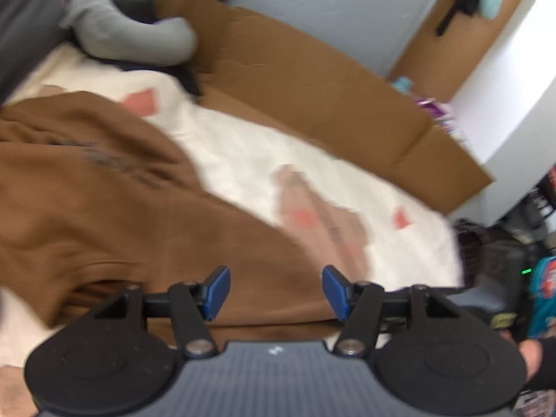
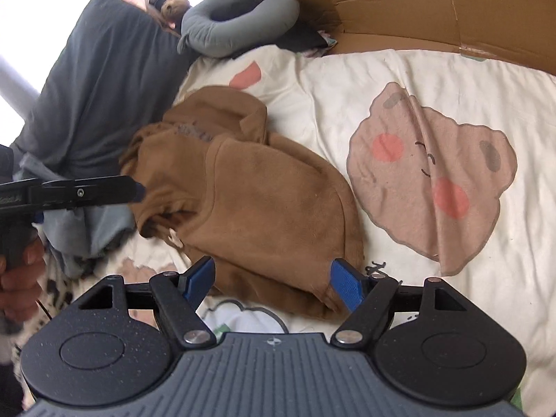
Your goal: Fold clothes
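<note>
A brown hoodie (image 2: 264, 187) lies crumpled on a cream bedspread (image 2: 469, 80) printed with a cartoon face. My right gripper (image 2: 272, 286) hovers open over the hoodie's near hem, with nothing between its blue pads. In the right wrist view my left gripper (image 2: 137, 189) comes in from the left, at the hoodie's left edge. Its own blurred view shows the left gripper (image 1: 276, 292) open above the brown hoodie (image 1: 114, 201), with nothing between its fingers.
A dark grey pillow (image 2: 97, 87) and a grey neck pillow (image 2: 239, 21) lie at the head of the bed. Cardboard (image 2: 399, 3) lines the far side. A bluish-grey garment (image 2: 80, 229) sits by the hoodie's left. A hand (image 2: 21, 278) holds the left gripper's handle.
</note>
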The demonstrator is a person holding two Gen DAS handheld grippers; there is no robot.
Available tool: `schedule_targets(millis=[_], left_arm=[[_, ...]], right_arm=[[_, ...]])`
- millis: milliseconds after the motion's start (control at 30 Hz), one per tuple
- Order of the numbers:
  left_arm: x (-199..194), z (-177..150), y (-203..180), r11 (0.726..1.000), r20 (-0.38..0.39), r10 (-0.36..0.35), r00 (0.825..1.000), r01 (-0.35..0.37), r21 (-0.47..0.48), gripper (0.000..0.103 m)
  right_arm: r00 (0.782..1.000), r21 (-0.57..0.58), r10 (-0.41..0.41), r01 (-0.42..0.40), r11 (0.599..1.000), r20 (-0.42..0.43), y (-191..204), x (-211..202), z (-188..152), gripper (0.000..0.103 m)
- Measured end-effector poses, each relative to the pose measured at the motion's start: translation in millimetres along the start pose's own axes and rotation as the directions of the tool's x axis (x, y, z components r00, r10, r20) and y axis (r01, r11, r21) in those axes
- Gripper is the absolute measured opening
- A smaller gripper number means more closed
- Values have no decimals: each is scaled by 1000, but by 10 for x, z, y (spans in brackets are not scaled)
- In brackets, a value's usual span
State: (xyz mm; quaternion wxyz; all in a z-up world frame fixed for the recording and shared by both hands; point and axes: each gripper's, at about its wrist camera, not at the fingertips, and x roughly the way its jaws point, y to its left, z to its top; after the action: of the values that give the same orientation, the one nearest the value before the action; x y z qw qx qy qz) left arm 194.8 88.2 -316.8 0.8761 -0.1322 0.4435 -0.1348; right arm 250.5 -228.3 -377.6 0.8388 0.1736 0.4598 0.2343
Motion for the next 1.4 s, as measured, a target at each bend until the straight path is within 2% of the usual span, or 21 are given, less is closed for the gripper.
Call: schedule_targets(millis=[133, 233, 333, 400, 467, 600, 733, 767, 800, 833, 967, 1167, 1400], left_arm=[[-96, -46, 454, 990, 28, 136, 990, -135, -42, 62], [-161, -29, 783, 971, 60, 227, 972, -221, -89, 62], [-226, 5, 1077, 945, 77, 310, 947, -299, -133, 62], [-276, 11, 1257, 926, 84, 356, 931, -340, -162, 62], [-312, 12, 1405, 906, 90, 401, 911, -380, -188, 62], [-377, 12, 1674, 873, 102, 466, 879, -439, -211, 62], [-359, 63, 1913, 849, 93, 507, 857, -478, -225, 62], [-338, 79, 1966, 844, 89, 516, 852, -488, -223, 62], [-320, 93, 2019, 837, 86, 527, 846, -499, -223, 62], [-302, 105, 2066, 830, 82, 537, 840, -509, -228, 62], [-203, 140, 2147, 830, 85, 534, 841, -502, -244, 62], [-65, 148, 2155, 837, 81, 516, 853, -482, -258, 62], [-38, 98, 2126, 831, 75, 529, 846, -497, -248, 63]], right_arm=[[996, -6, -78, 78, 997, -33, -35, 72, -63, 77], [991, -12, -128, 128, 992, -49, -78, 117, -92, 77], [987, -16, -145, 145, 989, -73, -123, 176, -120, 76], [986, -20, -141, 140, 990, -87, -121, 215, -135, 59], [985, -25, -138, 136, 990, -102, -119, 254, -150, 48], [983, -38, -137, 133, 990, -122, -102, 320, -182, 46], [982, -45, -144, 139, 989, -123, -81, 354, -186, 45], [981, -43, -152, 147, 988, -119, -84, 357, -183, 28], [979, -41, -171, 167, 985, -112, -92, 360, -174, 6], [976, -39, -190, 187, 982, -104, -101, 363, -165, 6], [977, -28, -201, 200, 979, -67, -139, 307, -115, 3], [964, 11, -265, 265, 964, -14, -303, 152, 11, 2], [947, 35, -314, 312, 949, 61, -512, -64, 271, 1]])
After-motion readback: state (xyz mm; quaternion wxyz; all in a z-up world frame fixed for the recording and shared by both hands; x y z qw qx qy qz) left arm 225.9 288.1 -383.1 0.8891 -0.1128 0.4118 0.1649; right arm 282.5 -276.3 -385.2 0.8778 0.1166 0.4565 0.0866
